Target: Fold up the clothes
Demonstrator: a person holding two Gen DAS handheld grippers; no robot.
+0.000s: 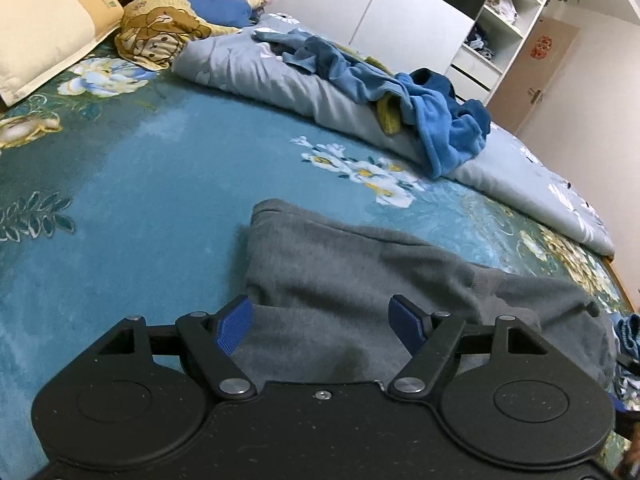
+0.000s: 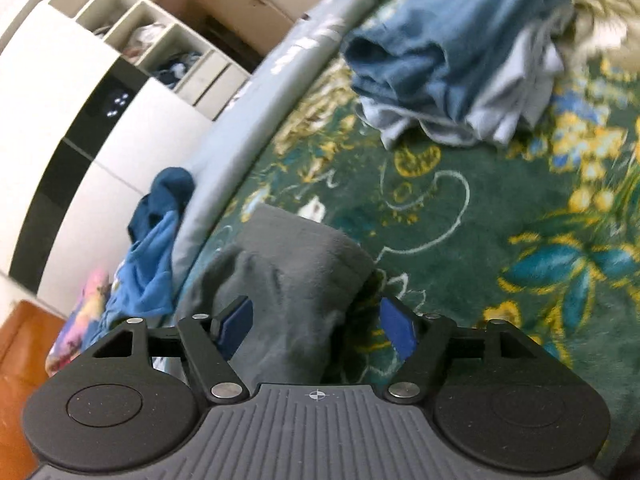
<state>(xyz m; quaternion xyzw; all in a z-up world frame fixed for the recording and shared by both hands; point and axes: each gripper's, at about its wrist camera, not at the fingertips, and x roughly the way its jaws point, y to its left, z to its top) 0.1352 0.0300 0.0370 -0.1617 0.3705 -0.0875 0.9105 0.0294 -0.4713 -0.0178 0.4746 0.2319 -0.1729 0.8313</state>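
Note:
A grey garment (image 1: 360, 280) lies on the floral bedspread (image 1: 140, 168), folded at its far end. My left gripper (image 1: 320, 328) is open, its blue pads (image 1: 234, 330) spread over the garment's near part. In the right wrist view the same grey garment (image 2: 296, 280) runs between the blue pads (image 2: 396, 330) of my right gripper (image 2: 316, 328), which is open and holds nothing. The cloth looks bunched and raised in front of it.
A rolled light grey quilt (image 1: 280, 80) with blue clothes (image 1: 420, 104) on it crosses the bed. Pillows (image 1: 52, 32) lie at the head. A pile of blue clothes (image 2: 460, 64) lies farther along the bed. White wardrobe and shelves (image 1: 500, 12) stand beyond.

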